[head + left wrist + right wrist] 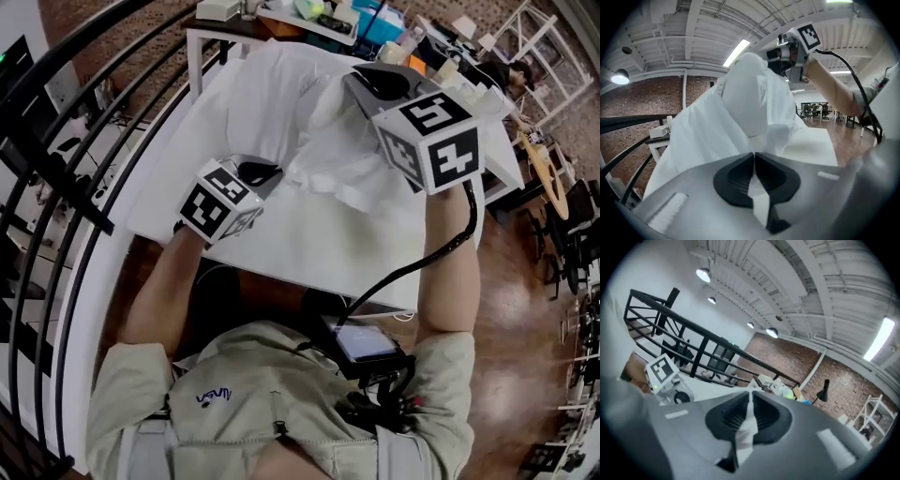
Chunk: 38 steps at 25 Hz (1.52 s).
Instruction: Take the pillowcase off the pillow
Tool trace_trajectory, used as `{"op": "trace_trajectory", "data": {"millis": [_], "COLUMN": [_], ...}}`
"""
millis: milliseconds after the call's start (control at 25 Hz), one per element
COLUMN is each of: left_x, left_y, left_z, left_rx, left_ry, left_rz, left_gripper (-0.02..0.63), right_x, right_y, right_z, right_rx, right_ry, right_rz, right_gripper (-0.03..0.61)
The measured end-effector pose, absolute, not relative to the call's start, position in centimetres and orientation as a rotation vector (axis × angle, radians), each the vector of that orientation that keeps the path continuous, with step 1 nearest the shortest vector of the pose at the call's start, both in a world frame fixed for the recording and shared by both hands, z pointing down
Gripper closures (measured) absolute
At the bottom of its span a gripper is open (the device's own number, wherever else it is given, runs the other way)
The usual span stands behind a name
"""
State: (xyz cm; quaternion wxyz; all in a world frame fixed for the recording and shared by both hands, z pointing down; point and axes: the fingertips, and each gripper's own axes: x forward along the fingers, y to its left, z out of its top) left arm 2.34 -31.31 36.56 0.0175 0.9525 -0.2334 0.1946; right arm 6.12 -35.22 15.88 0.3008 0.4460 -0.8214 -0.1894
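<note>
left gripper view: gripper (753, 155) pinches pillowcase (693, 136) (seemingly hoisted)

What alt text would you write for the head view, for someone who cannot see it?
Seen from above, a person holds two grippers clamped on a white pillowcase over a white table: the left gripper low near the tabletop, the right gripper raised, holding the cloth up.

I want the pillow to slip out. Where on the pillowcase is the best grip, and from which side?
Grip the pillowcase by its thin, loose edge, from the person's side. The pillow bulges too thick for the jaws; slack fabric pinches flat, as the left gripper and right gripper, both shut on it, show.
</note>
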Motion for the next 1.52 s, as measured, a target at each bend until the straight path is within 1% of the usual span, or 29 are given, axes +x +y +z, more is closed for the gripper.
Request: {"op": "trace_trajectory", "data": {"millis": [200, 320, 440, 600, 800, 880, 1000, 1080, 1160, 1280, 1360, 1400, 1440, 1480, 1520], "left_x": [7.5, 9.2, 9.2, 6.9, 2.9, 1.4, -0.6, -1.8, -3.1, -5.6, -7.2, -7.7, -8.0, -8.0, -7.7], "left_y": [-31.6, -31.7, -30.8, -29.1, -26.8, -26.5, -26.1, -26.2, -26.7, -29.9, -33.4, -35.1, -36.7, -38.2, -39.5], "left_z": [36.8, 37.8, 39.5, 40.6, 39.0, 38.1, 36.8, 35.3, 33.0, 29.4, 28.8, 28.9, 29.3, 29.8, 30.6], "left_rx": [2.981, 2.951, 2.899, 2.863, 2.905, 2.934, 2.995, 3.035, 3.067, 3.041, 2.959, 2.913, 2.870, 2.837, 2.812], "left_ry": [-0.610, -0.559, -0.533, -0.573, -0.490, -0.447, -0.398, -0.393, -0.423, -0.671, -0.875, -0.950, -1.010, -1.050, -1.066], "left_rz": [0.646, 0.663, 0.702, 0.701, 0.685, 0.690, 0.689, 0.623, 0.485, 0.244, 0.175, 0.166, 0.171, 0.193, 0.234], "left_gripper": [0.601, 0.600, 0.600, 0.598, 0.575, 0.571, 0.569, 0.569, 0.569, 0.569, 0.563, 0.539, 0.467, 0.356, 0.292], "right_x": [4.8, 3.9, 3.4, 2.8, 1.7, 1.3, 0.8, 0.6, 0.4, -0.4, -1.2, -1.7, -2.2, -2.7, -3.4], "right_y": [-29.3, -26.3, -25.7, -26.7, -26.5, -26.2, -26.3, -26.8, -27.4, -28.0, -28.3, -28.7, -29.2, -29.9, -30.8], "right_z": [14.1, 17.0, 20.6, 23.2, 25.9, 26.8, 26.0, 24.7, 23.5, 21.5, 19.6, 19.0, 18.7, 19.1, 20.1], "right_rx": [1.044, 0.886, 0.778, 0.694, 0.562, 0.509, 0.507, 0.545, 0.577, 0.604, 0.635, 0.653, 0.669, 0.675, 0.669], "right_ry": [-2.367, -2.379, -2.336, -2.285, -2.183, -2.158, -2.174, -2.185, -2.181, -2.224, -2.279, -2.290, -2.278, -2.240, -2.178], "right_rz": [-0.552, -0.525, -0.469, -0.411, -0.425, -0.453, -0.501, -0.519, -0.538, -0.558, -0.574, -0.579, -0.580, -0.577, -0.571], "right_gripper": [0.565, 0.565, 0.563, 0.558, 0.549, 0.534, 0.475, 0.420, 0.388, 0.385, 0.395, 0.398, 0.401, 0.405, 0.405]}}
